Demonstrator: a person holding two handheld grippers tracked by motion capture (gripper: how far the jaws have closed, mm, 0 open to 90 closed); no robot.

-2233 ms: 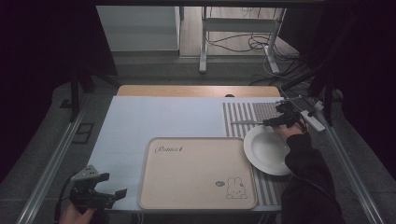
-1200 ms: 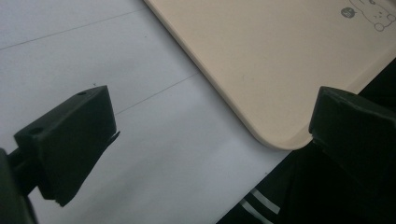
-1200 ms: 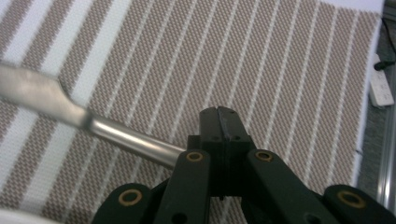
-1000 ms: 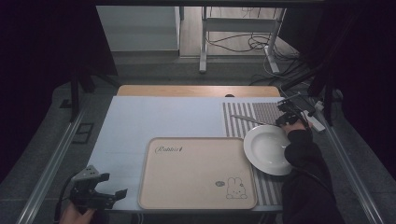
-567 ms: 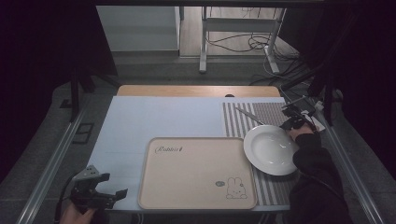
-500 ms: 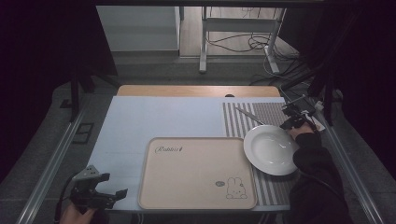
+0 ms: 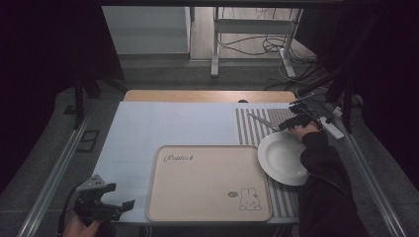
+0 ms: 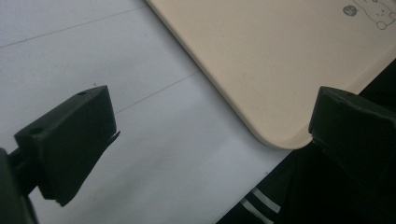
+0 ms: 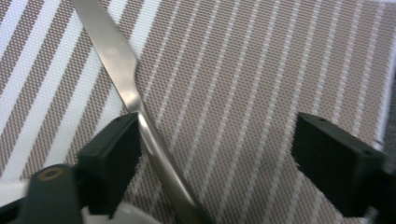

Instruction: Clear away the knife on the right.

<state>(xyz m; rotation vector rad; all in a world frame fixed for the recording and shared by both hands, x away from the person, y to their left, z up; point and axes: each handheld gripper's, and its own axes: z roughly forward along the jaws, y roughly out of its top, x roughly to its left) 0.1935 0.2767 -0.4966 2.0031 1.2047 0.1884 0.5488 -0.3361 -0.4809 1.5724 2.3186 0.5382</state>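
1. The landmark is the beige tray (image 7: 208, 182), which lies at the near middle of the table (image 7: 168, 123). To its left and on its far side the pale table top is bare and gives open room. Its near edge runs close to the table's near edge.
2. To the tray's right a white plate (image 7: 284, 158) sits just beside the tray's right edge, on a striped placemat (image 7: 252, 129) that reaches past the tray's far right corner.
3. A metal knife (image 9: 122, 74) lies slanted on the placemat, beyond the plate and well apart from the tray. In the high view it shows as a thin sliver (image 7: 263, 122) on the far side of the plate's rim.
4. The right gripper (image 9: 215, 158) is down at the knife's handle end, its jaws spread wide. In the right gripper view the handle passes right against the inner face of the left jaw, while the right jaw stands well clear on bare stripes. Nothing is clamped.
5. The left gripper (image 7: 106, 203) hangs off the tray's near left corner, at the table's near edge. Its jaws are wide apart and hold nothing; between them lie pale table top and the tray's rounded corner (image 8: 280, 135).
6. Beyond the table, on the tray's far side, are a grey floor, white stand legs (image 7: 215, 49) and loose cables (image 7: 247, 47); the sides of the room are dark.
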